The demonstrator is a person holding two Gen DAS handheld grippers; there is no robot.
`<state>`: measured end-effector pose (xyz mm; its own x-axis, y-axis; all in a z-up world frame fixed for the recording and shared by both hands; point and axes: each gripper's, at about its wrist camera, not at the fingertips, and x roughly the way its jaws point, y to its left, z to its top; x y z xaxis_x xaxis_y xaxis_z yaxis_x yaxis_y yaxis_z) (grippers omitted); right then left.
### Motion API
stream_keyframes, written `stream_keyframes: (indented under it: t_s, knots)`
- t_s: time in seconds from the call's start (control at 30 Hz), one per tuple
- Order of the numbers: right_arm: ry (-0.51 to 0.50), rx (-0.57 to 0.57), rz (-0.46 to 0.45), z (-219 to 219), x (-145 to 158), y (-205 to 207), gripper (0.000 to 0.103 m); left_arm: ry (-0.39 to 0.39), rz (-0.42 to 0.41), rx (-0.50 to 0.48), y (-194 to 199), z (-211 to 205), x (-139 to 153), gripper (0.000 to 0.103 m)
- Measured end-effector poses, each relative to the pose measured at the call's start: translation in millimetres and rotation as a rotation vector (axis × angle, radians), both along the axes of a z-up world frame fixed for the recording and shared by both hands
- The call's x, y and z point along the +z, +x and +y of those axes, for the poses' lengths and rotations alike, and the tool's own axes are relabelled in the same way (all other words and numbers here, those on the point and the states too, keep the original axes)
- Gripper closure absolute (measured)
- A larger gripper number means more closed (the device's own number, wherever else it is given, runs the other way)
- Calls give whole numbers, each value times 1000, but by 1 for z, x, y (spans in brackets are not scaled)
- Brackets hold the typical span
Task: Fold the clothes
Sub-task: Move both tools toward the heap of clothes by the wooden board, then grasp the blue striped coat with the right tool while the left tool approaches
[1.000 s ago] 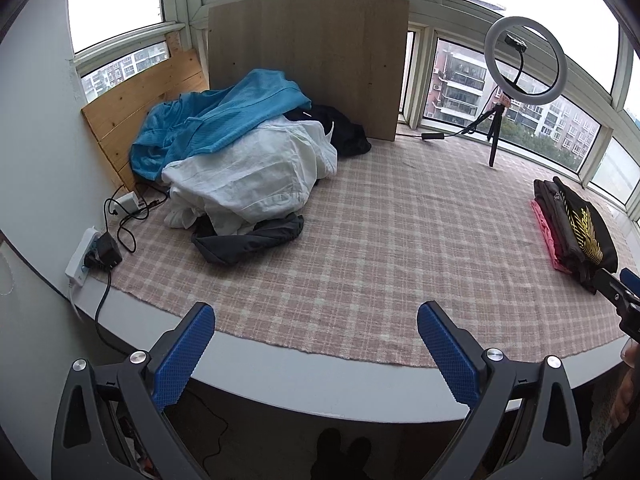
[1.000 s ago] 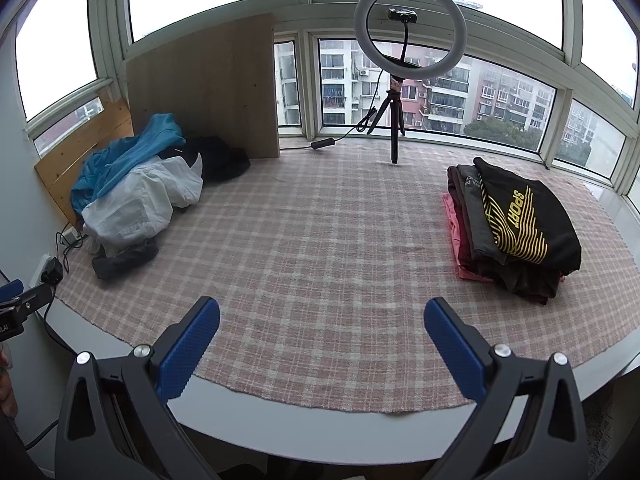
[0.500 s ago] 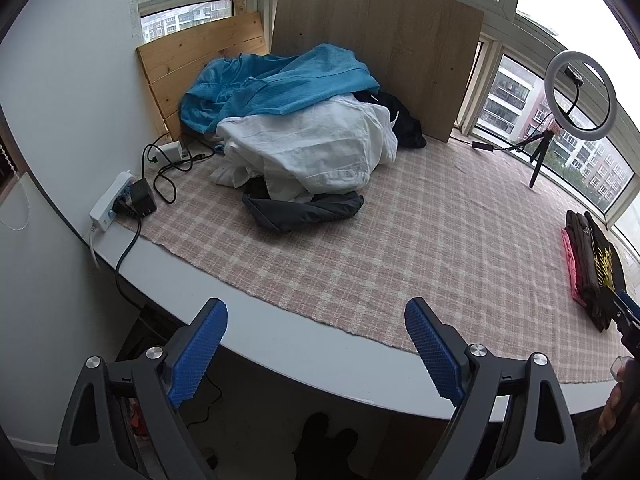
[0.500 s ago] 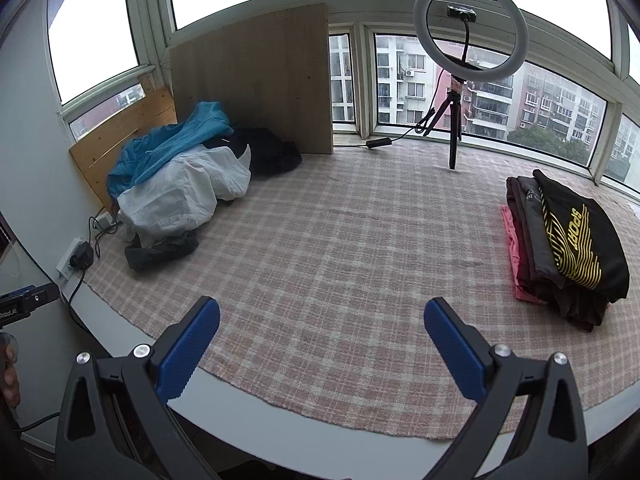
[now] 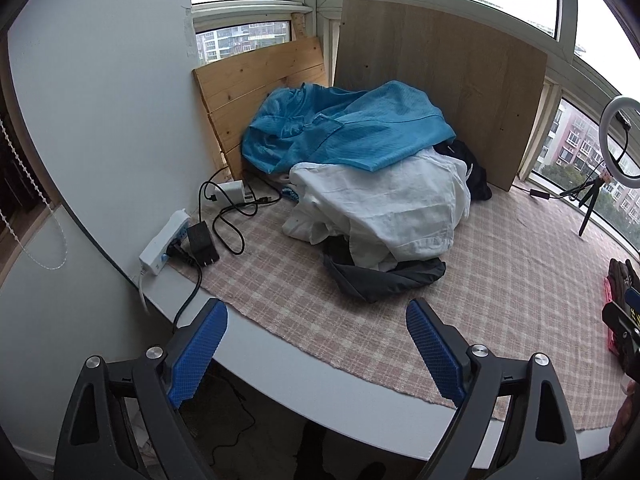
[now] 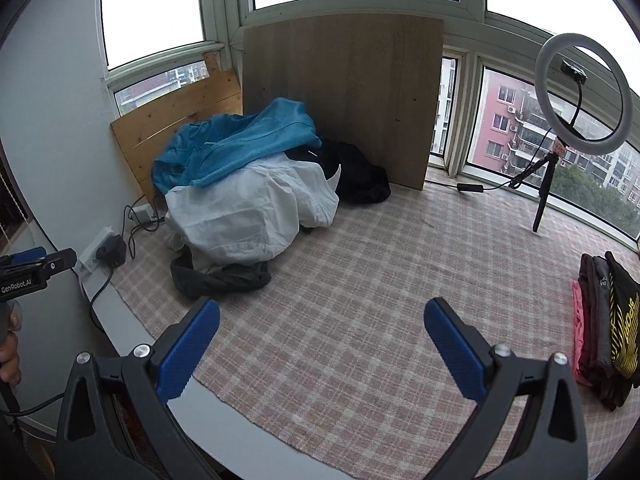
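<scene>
Unfolded heap, far left corner against wooden boards: blue garment [image 5: 352, 132] on top, white garment [image 5: 392, 208] beneath, dark grey garment [image 5: 384, 278] at the near foot, black garment [image 6: 352, 172] behind. Folded stack [image 6: 604, 324] at the right edge. Checked cloth [image 6: 380, 280] bare between them. Left gripper [image 5: 316, 354] and right gripper [image 6: 320, 346]: jaws apart, empty, over the near edge.

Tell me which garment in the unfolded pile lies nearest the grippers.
The dark grey garment, at the pile's front edge, under the white garment. The blue one and the black one lie further back.
</scene>
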<state>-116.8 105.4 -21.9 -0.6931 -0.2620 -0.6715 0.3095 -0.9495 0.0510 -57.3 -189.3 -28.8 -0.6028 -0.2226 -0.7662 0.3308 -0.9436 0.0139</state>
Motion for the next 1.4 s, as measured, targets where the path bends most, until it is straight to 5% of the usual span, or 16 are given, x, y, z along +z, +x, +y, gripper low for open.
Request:
stream_keyframes:
  t_s: [0.6, 0.8, 1.23, 1.3, 1.37, 1.4]
  knots:
    - [92, 107, 61, -168, 9, -91, 1, -44, 14, -62, -87, -107, -4, 12]
    - [81, 168, 30, -204, 6, -144, 9, -72, 32, -18, -99, -152, 1, 12]
    - [352, 322, -135, -304, -100, -231, 9, -44, -7, 71, -102, -206, -20, 12]
    - [376, 328, -137, -308, -106, -236, 27, -37, -14, 76, -103, -209, -24, 12]
    - [331, 337, -192, -306, -110, -245, 73, -33, -16, 75, -104, -209, -26, 12]
    - [292, 341, -231, -303, -112, -250, 86, -32, -17, 75, -105, -210, -27, 12]
